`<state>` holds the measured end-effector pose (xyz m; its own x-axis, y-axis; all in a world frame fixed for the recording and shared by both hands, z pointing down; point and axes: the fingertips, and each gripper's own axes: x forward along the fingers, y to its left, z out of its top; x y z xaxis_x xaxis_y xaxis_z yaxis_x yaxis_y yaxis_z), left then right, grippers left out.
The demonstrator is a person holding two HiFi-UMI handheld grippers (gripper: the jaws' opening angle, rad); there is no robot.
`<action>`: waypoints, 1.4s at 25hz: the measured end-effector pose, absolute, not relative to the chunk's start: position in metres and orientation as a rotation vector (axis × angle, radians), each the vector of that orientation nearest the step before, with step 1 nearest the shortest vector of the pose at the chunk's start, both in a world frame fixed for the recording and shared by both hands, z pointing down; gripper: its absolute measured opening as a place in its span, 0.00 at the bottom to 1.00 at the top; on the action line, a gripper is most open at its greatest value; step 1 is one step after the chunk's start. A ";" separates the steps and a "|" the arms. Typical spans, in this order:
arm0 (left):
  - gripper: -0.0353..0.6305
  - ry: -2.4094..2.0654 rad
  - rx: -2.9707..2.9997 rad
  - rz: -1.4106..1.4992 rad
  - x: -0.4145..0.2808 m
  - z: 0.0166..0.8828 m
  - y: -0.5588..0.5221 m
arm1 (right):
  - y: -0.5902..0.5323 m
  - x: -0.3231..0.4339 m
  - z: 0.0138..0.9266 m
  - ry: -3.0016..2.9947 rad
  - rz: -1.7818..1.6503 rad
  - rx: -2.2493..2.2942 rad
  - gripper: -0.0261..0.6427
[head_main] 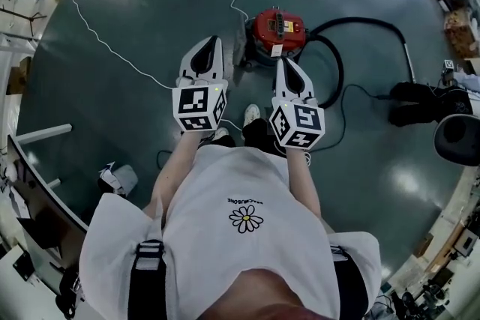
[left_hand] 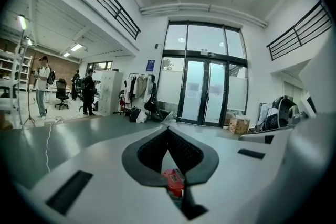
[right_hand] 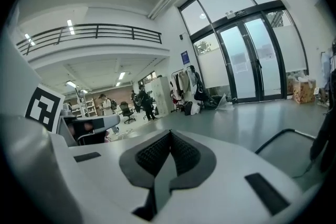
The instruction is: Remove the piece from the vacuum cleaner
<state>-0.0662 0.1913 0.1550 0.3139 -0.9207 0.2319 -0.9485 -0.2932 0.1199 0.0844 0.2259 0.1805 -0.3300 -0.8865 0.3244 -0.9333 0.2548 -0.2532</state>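
Note:
The red vacuum cleaner stands on the grey floor just ahead of both grippers, with a black hose looping off its right side. My left gripper is held a little left of it, jaws shut with nothing between them. My right gripper sits just in front of its near edge, also shut and empty. In the left gripper view the closed jaws meet at the tip, and a bit of the red vacuum cleaner shows through the gap below. The right gripper view shows its closed jaws and a curve of black hose.
A white cord runs across the floor from the vacuum to the left. A dark chair and black gear sit at the right. Shelving lines the left edge. Glass doors and distant people lie ahead.

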 end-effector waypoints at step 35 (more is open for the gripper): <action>0.33 -1.302 1.812 0.363 -0.046 0.423 -0.032 | -0.036 0.084 0.408 -2.163 0.947 1.457 0.06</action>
<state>-0.0459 -0.0322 0.4230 0.4151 -0.6315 0.6548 -0.8792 -0.0936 0.4671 0.0844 -0.0363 0.4078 -0.4005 -0.6690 0.6261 -0.9139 0.2420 -0.3260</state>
